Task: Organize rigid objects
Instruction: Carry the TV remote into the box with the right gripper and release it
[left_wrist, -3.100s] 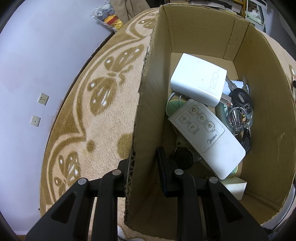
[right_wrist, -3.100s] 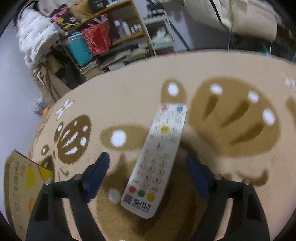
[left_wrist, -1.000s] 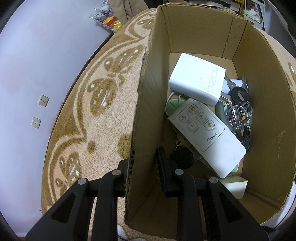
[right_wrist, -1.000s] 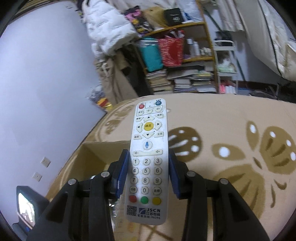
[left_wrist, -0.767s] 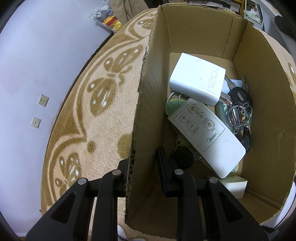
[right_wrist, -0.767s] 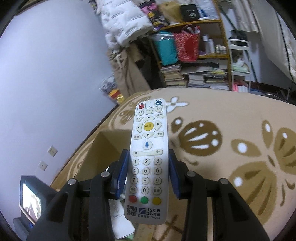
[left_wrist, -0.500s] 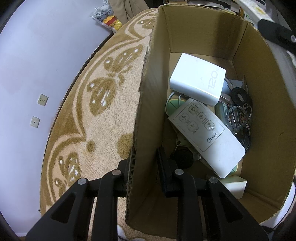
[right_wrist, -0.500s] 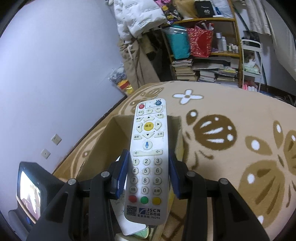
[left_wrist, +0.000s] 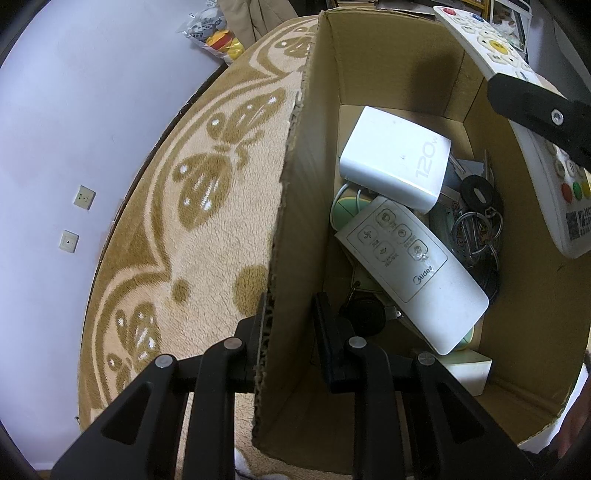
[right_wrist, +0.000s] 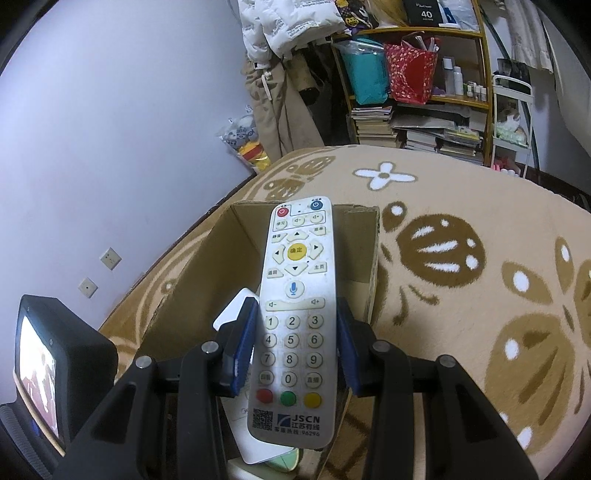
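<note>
Here the right tool (right_wrist: 295, 347) clamps the remote (right_wrist: 295, 317) above the cardboard box (right_wrist: 207, 266).

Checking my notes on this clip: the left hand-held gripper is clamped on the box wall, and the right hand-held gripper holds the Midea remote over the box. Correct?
One detail is wrong. The right hand-held gripper holds the JSCN remote, as the right wrist view shows. The Midea remote already lies inside the box, seen in the left wrist view. The left hand-held gripper is indeed clamped on the box wall.
</note>
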